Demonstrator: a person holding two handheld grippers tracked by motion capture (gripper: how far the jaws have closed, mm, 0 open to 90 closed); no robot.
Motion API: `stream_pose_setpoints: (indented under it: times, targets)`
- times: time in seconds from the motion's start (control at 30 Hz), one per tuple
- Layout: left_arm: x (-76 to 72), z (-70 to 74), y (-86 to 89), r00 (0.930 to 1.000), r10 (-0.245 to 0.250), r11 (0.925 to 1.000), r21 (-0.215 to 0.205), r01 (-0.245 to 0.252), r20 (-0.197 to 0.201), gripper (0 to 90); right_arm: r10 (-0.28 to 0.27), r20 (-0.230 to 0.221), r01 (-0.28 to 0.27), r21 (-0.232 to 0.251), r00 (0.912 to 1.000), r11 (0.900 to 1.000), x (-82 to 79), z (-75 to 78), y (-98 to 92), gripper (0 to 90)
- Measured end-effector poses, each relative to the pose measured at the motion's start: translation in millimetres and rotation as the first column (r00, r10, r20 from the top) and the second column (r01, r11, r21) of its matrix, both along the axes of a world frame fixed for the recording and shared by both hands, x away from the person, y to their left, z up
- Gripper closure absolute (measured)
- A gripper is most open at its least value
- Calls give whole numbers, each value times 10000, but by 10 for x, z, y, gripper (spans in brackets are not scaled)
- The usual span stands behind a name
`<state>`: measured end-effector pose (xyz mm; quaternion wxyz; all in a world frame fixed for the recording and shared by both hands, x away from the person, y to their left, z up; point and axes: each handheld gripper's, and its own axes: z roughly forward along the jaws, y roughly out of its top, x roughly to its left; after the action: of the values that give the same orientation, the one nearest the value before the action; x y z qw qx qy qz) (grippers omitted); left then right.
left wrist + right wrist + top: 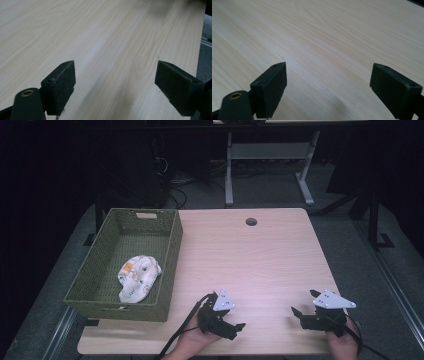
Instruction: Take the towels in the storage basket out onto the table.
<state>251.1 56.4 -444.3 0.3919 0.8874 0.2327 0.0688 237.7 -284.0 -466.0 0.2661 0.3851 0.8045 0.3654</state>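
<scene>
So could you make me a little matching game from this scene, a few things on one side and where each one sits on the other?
Things:
1. patterned cloth
2. green basket
3. round hole
4. right gripper

Places:
A. far edge of the table, near the middle
B. lying inside the basket
C. near right part of the table, jaws open
D. left side of the table

Pairs: 1-B, 2-D, 3-A, 4-C
</scene>
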Motion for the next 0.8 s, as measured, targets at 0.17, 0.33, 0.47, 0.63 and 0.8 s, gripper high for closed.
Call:
stream_pose_setpoints:
  times: [0.17, 0.33, 0.47, 0.63, 0.8]
  targets:
    - [74, 63, -21, 9993, 22, 10000, -97, -25, -374, 170, -98, 9, 98, 67, 10000, 9999, 5, -10, -5, 137]
    - [201, 141, -88, 9988, 107, 9995, 312, -92, -479, 183, -127, 8, 127, 24, 9999, 9999, 8, 0, 12, 137]
    - [334, 259, -118, 9982, 177, 9986, 514, -148, -572, 185, -145, 2, 145, -8, 9999, 9999, 3, 1, 21, 137]
    - [453, 380, -62, 9976, 305, 9974, 669, -263, -619, 189, -180, 76, 180, 23, 9998, 9998, -7, 12, 10, 137]
    - [512, 525, -1, 9982, 151, 9988, 482, -123, -588, 192, -154, 25, 154, 15, 9999, 9999, 5, 3, 11, 137]
